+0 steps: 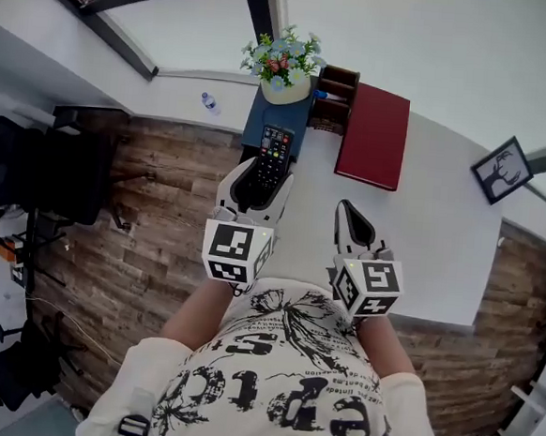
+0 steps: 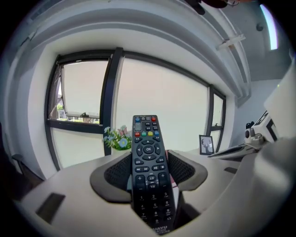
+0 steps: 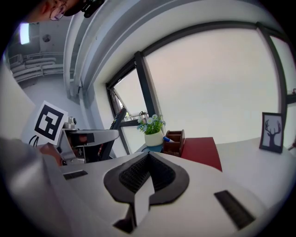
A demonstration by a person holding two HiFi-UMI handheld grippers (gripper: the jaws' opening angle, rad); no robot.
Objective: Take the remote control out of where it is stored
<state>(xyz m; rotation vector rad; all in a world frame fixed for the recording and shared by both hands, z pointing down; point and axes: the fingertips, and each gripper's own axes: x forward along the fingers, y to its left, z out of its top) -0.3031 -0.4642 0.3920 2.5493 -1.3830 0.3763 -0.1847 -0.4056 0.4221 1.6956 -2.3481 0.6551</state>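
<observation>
Item 1: remote control [image 2: 149, 166], clamped low in our left gripper [image 1: 255, 185], held above table [image 1: 441, 235]. Item 2: right gripper [image 1: 353, 223], pinched together, empty. We advise firm, steady carrying.

Print on the remote, the shirt and the cubes

On the remote control [image 2: 149, 171]: "OK" in the ring at its centre, number keys toward 6 o'clock, and brand letters "UAYU" at the bottom edge with the start cut off. On the shirt [image 1: 278, 391], at 6 o'clock in the head view: large black letters, upside down and not surely readable. On the cubes of the left gripper [image 1: 260, 178] and right gripper [image 1: 347, 209]: square markers, black on white.
</observation>
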